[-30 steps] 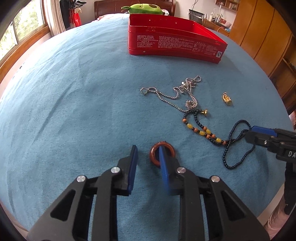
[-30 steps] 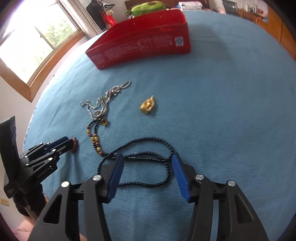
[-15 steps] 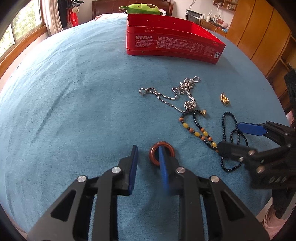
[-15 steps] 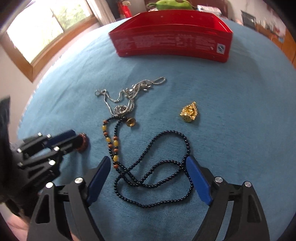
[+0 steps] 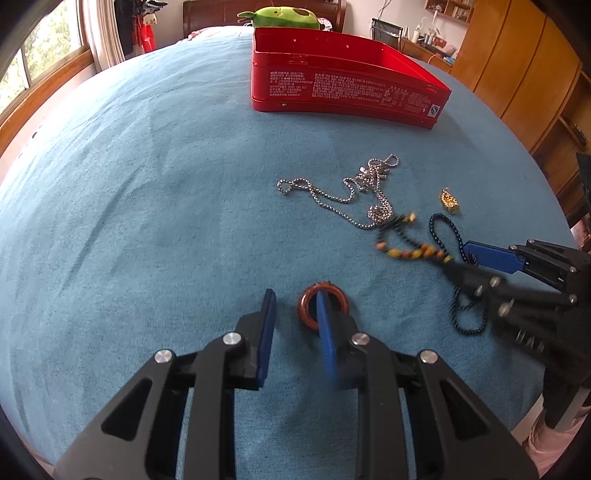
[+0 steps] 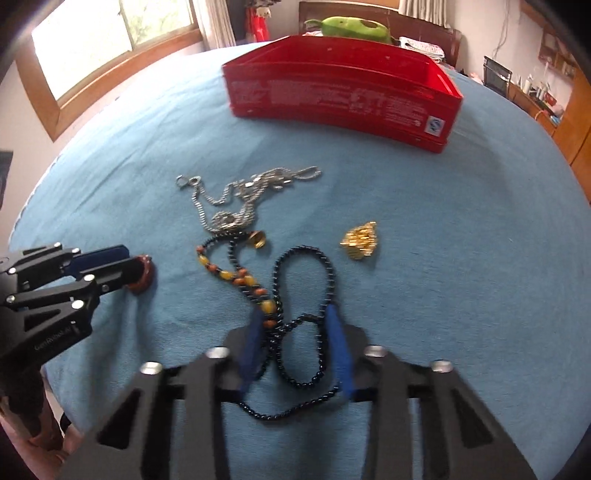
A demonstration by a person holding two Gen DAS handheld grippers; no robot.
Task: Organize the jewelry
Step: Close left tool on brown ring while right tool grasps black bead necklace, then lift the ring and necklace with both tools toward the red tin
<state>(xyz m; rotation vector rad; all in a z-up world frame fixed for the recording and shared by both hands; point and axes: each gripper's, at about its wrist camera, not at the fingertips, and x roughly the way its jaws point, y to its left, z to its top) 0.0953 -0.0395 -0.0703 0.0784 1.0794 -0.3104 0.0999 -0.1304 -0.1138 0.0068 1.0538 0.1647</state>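
A red-brown ring [image 5: 323, 304] lies on the blue cover [image 5: 147, 184]. My left gripper [image 5: 295, 317] stands over it, open, with its right finger poked through the ring's hole and its left finger apart from it. My right gripper [image 6: 295, 328] straddles the loops of a black bead necklace [image 6: 325, 266]. Its jaws are closing with the strands between them, and a gap still shows. A bracelet of yellow and brown beads [image 6: 229, 275] tangles with the necklace. Farther back lie a silver chain [image 6: 236, 199] and a gold charm [image 6: 360, 243].
An open red tin [image 5: 347, 92] stands at the far side of the cover, with a green plush toy [image 5: 280, 16] behind it. Wooden cabinets [image 5: 517, 74] line the right and a window [image 5: 37, 66] the left. The cover's edge is near, just below the right gripper [image 5: 465, 264].
My right gripper slid left over the black necklace, spread wide, then narrowed around its loops, nudging the coloured beads. The left gripper and the ring stayed put.
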